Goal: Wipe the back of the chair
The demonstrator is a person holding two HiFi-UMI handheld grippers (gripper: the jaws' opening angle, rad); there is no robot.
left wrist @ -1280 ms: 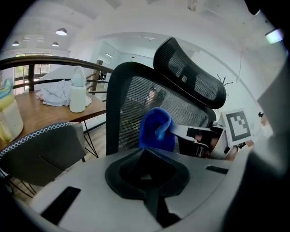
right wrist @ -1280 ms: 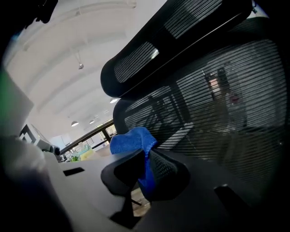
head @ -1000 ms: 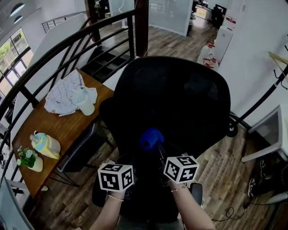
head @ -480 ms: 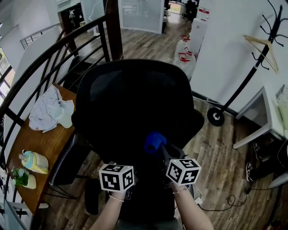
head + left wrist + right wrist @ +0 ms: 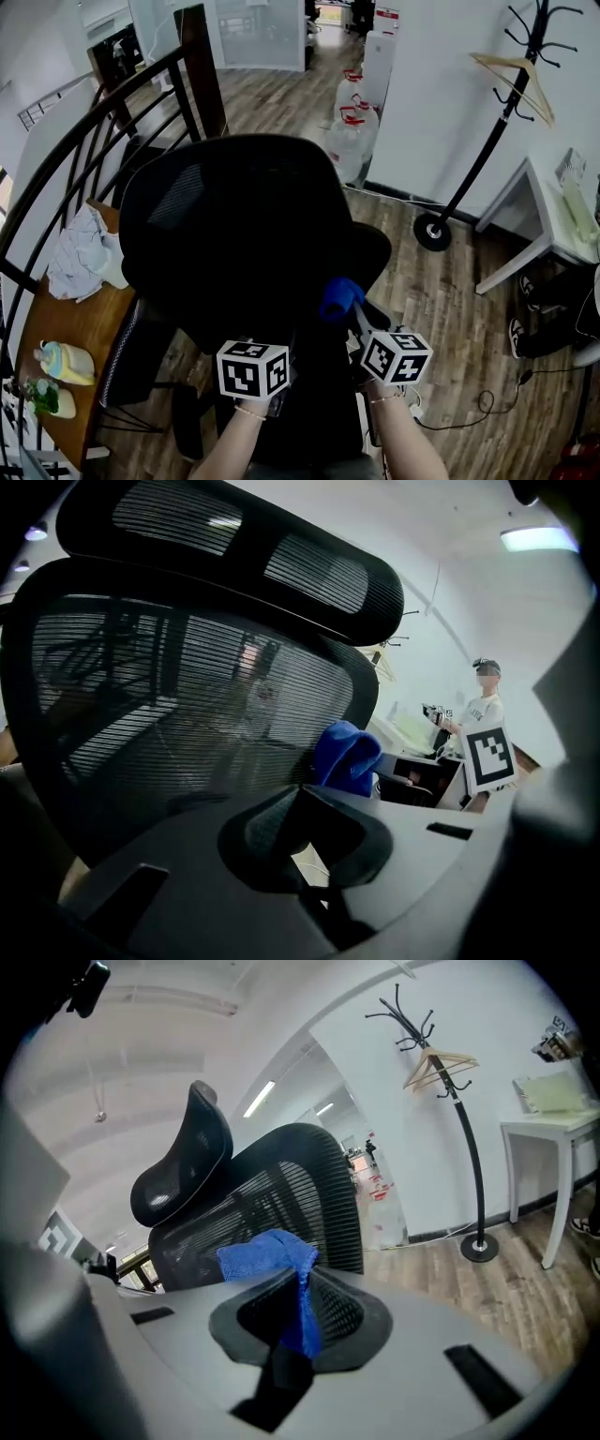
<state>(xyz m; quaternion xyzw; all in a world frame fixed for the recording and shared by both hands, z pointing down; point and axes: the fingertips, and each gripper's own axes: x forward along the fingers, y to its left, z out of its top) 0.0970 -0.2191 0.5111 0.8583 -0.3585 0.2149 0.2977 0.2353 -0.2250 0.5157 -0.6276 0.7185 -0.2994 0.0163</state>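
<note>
Approach step, by the look of it: right gripper (image 5: 298, 1327) pinches cloth (image 5: 267, 1255) near the lower edge of the chair back (image 5: 234, 234), left gripper (image 5: 314, 874) closed on nothing; next, press the cloth on and sweep.

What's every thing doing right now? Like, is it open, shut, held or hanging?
left gripper: shut, holding nothing.
right gripper: shut on the blue cloth.
blue cloth: bunched up, pinched in the right gripper, close to the chair's side edge.
chair: upright, mesh back towards the person.
hanger: hanging on the coat rack.
white cloth: crumpled on the wooden table.
</note>
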